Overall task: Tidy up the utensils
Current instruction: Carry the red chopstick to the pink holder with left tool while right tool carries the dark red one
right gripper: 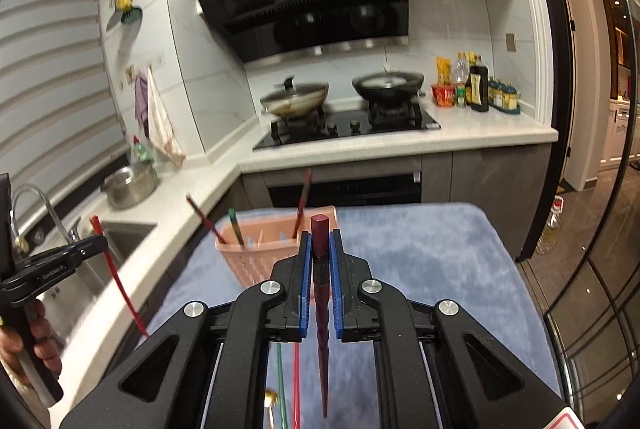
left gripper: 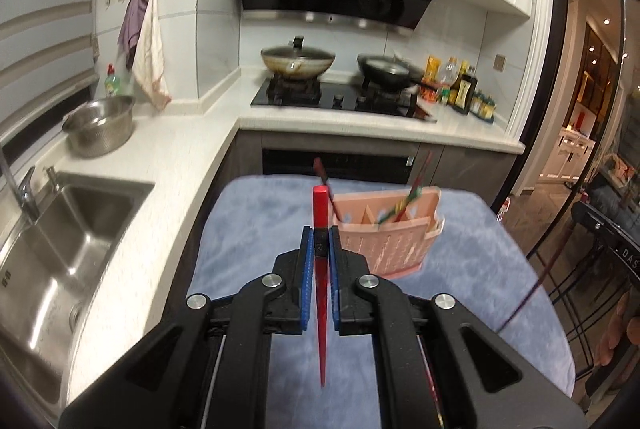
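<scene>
My left gripper is shut on a bright red chopstick, held above the blue-grey cloth. A pink slotted utensil basket stands just beyond it to the right, with several chopsticks leaning in it. My right gripper is shut on a dark maroon chopstick, with the pink basket ahead and to its left. In the right wrist view the left gripper shows at far left with the red chopstick hanging from it. Below, a green chopstick and a red one lie on the cloth.
A steel sink and a metal pot sit on the white counter to the left. The stove with two woks and a row of bottles lies behind the table. A hand grips the left gripper's handle.
</scene>
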Available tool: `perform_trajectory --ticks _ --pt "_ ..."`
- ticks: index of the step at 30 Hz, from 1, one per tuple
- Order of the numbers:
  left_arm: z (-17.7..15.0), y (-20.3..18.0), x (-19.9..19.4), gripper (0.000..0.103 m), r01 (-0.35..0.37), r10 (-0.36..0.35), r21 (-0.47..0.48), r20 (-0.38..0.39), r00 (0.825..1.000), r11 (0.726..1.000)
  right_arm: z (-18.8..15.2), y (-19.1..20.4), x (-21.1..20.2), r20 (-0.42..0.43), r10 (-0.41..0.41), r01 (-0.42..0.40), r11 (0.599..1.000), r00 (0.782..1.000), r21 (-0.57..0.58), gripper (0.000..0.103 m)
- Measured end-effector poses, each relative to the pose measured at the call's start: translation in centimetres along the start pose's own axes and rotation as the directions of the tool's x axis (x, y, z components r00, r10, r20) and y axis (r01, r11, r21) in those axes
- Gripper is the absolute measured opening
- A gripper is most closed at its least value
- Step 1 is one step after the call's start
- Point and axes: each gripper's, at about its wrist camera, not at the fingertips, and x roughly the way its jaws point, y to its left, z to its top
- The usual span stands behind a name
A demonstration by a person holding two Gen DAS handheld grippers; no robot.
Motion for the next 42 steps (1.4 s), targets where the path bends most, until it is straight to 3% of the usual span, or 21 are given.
perform_trajectory --ticks 13,18,29,42 --pt "9.7 -2.3 0.4 0.007 0.048 -0.051 0.019 0.197 0.979 0.999 8.6 1.5 2.7 0.149 0.086 -0.093 0.995 0.985 0.042 0.007" --pt "11.7 -2.8 1.6 0.007 0.038 -0.043 0.027 0.237 0.97 0.999 11.1 2.5 5.3 0.164 0.102 -0.111 0.993 0.981 0.046 0.007" --pt "11.6 -2.7 6.2 0.007 0.055 -0.056 0.013 0.189 0.98 0.998 10.7 4.0 11.4 0.101 0.107 -0.115 0.991 0.989 0.07 0.007" --pt "8.4 -2.2 11.2 0.007 0.076 -0.075 0.0 0.087 0.993 0.997 6.4 3.3 16.2 -0.029 0.067 -0.064 0.995 0.997 0.074 0.007"
